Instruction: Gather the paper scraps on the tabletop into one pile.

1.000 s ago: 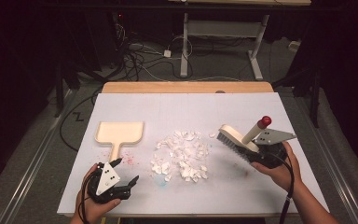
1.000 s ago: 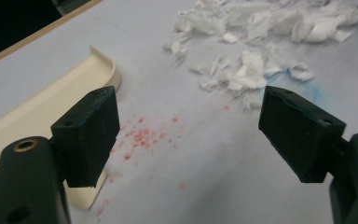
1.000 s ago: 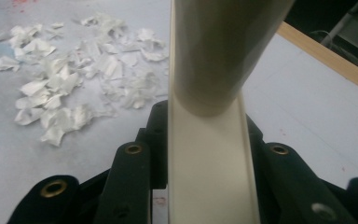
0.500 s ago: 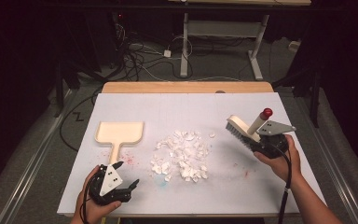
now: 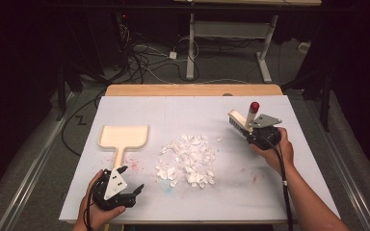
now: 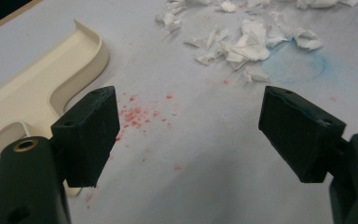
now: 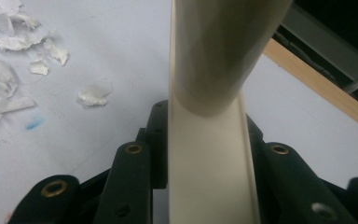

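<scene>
Brush lifted and carried back, away from the paper scraps.

The right claw (image 5: pixel 250 129), pinching the brush (image 5: pixel 241 120), had swung it beyond the scraps (image 5: pixel 188 159); the left claw (image 5: pixel 125 185) stayed spread near the dustpan (image 5: pixel 124 137) on the tabletop (image 5: pixel 183 108), so sweeping looked about to begin.

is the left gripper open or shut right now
Open. The left gripper has its jaws spread wide over bare table, nothing between them, beside the dustpan.

brush (image 5: pixel 236 120) in right tongs (image 5: pixel 250 129) now farther back-right, away from paper scraps (image 5: pixel 187 159)
</scene>
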Motion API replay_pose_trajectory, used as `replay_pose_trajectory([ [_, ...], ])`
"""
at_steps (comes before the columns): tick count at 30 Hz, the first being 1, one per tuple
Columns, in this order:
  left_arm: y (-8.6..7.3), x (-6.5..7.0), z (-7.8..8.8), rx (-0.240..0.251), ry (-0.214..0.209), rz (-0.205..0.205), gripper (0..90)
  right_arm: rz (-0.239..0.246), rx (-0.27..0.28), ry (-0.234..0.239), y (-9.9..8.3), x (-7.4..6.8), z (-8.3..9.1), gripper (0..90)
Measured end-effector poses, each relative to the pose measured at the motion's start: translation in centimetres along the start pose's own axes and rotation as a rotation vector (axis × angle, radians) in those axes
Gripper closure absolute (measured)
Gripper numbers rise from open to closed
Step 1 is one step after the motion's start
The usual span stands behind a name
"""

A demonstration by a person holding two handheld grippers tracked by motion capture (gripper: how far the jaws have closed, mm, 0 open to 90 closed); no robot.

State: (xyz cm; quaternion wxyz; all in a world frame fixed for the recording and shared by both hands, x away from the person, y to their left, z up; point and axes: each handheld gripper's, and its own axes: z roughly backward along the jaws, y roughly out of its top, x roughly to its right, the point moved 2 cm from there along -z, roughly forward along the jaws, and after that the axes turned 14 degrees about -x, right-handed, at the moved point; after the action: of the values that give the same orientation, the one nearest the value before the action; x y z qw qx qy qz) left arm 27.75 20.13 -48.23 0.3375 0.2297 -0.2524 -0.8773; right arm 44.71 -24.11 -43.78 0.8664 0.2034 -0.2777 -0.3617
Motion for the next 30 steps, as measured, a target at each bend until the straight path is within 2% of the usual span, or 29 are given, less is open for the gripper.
replay_pose_trajectory([
  [3, 0.0, 0.0, 0.1, 0.003, -0.001, -0.002, 19.6, 0.011, -0.010, -0.009, 0.6, -0.6, -0.7, 68.5],
  [12, -0.1, 0.3, 0.0, -0.009, -0.008, -0.010, 19.6, 0.111, -0.041, -0.018, 2.2, -3.3, -2.0, 68.5],
  [15, -0.1, 0.2, 0.1, -0.007, -0.010, -0.006, 19.6, 0.121, -0.044, -0.007, 2.4, -3.9, -2.1, 68.5],
  [19, -0.2, 0.3, 0.0, -0.011, -0.014, -0.009, 19.6, 0.151, -0.045, 0.016, 2.4, -5.4, -1.9, 68.4],
  [24, -0.2, 0.3, 0.1, -0.007, -0.018, -0.009, 19.6, 0.181, -0.020, 0.098, 2.4, -7.2, -0.7, 68.4],
  [27, -0.2, 0.3, 0.1, -0.008, -0.020, -0.009, 19.6, 0.217, -0.011, 0.144, 2.0, -8.6, 0.1, 68.3],
  [30, -0.2, 0.3, 0.1, -0.008, -0.021, -0.010, 19.6, 0.254, -0.008, 0.171, 1.7, -10.1, 1.1, 68.4],
])
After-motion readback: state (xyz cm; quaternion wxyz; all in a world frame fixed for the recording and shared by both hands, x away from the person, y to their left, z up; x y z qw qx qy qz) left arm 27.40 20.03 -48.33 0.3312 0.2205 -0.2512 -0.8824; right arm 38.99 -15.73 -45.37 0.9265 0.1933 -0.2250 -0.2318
